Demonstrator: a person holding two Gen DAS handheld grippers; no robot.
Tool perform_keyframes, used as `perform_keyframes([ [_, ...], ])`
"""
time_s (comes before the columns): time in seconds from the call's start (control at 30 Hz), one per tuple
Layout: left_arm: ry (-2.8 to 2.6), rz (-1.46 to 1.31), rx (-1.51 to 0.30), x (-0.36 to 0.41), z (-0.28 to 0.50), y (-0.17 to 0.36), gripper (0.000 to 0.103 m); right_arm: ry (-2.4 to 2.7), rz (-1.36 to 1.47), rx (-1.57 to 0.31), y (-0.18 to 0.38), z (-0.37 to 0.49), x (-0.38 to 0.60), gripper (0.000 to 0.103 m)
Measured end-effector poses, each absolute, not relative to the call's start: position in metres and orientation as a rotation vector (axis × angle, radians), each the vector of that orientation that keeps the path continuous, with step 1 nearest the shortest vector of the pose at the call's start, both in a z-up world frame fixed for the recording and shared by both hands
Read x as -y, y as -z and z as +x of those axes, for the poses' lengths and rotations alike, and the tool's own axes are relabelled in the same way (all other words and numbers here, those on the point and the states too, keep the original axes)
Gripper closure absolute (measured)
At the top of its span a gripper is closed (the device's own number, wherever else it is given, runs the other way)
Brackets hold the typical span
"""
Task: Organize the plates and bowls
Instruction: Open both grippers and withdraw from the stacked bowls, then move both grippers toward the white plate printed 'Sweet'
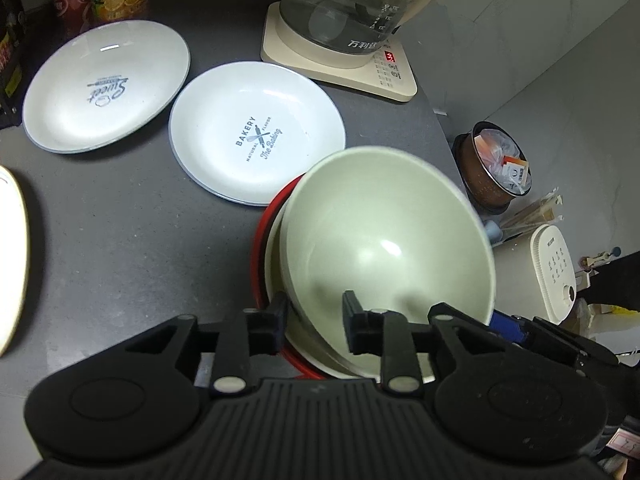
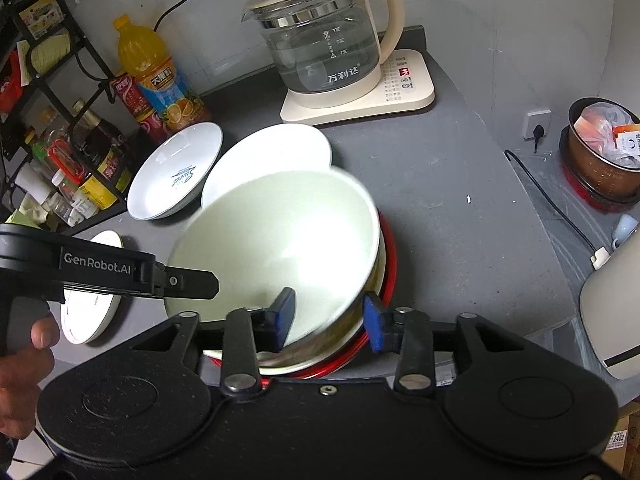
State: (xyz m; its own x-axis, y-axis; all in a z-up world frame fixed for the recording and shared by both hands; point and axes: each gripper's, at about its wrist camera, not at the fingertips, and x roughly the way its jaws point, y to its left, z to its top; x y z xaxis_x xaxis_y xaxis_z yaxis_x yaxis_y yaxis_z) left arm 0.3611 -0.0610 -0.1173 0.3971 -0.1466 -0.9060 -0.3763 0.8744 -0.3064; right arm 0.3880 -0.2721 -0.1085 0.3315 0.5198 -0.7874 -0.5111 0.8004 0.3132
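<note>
So the pale green bowl (image 1: 384, 248) was sitting tilted on top of a little stack, a cream dish under it and a red plate (image 1: 260, 248) at the bottom, right in front of both sets of fingers on the grey worktop (image 1: 120, 220). The left gripper (image 1: 314, 322) had its fingers straddling the near rim of the bowl, one outside and one inside, with a gap on show, so I'd call it part-open, not a real pinch yet. The right gripper (image 2: 330, 320) was the same story on the other side of the rim, fingers apart with the wall between them. To me it looked like glazed ceramic or melamine: stiff, smooth, probably slippery, and chippy if dropped. The rim seemed the only sensible place to grab. Two white printed plates (image 1: 256, 136) lay flat beyond the fingers, near the glass kettle (image 2: 324, 36).
</note>
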Motion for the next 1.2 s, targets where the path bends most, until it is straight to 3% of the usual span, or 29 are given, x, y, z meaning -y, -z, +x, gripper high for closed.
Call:
perform_keyframes([
  [0.27,-0.166,-0.486,-1.136,0.061,0.356,0.104,0.063,-0.687,0.001,-1.02,0.103,0.387,0.275,0.057],
  [0.33,-0.179,-0.488,-1.134,0.058,0.355,0.104,0.062,-0.68,0.008,-1.024,0.101,0.387,0.278,0.046],
  [0.53,-0.201,-0.485,-1.119,0.053,0.351,0.099,0.062,-0.706,0.03,-0.988,0.083,0.388,0.284,0.024],
  [0.87,-0.296,-0.514,-1.101,0.035,0.333,0.087,0.062,-0.841,-0.023,-0.96,0.065,0.394,0.251,0.019],
  [0.97,-0.337,-0.542,-1.087,0.025,0.324,0.084,0.061,-0.893,-0.035,-0.966,0.063,0.392,0.236,0.013],
  [1.2,-0.478,-0.581,-1.058,0.0,0.296,0.077,0.044,-0.989,-0.088,-0.977,0.062,0.384,0.203,0.01],
])
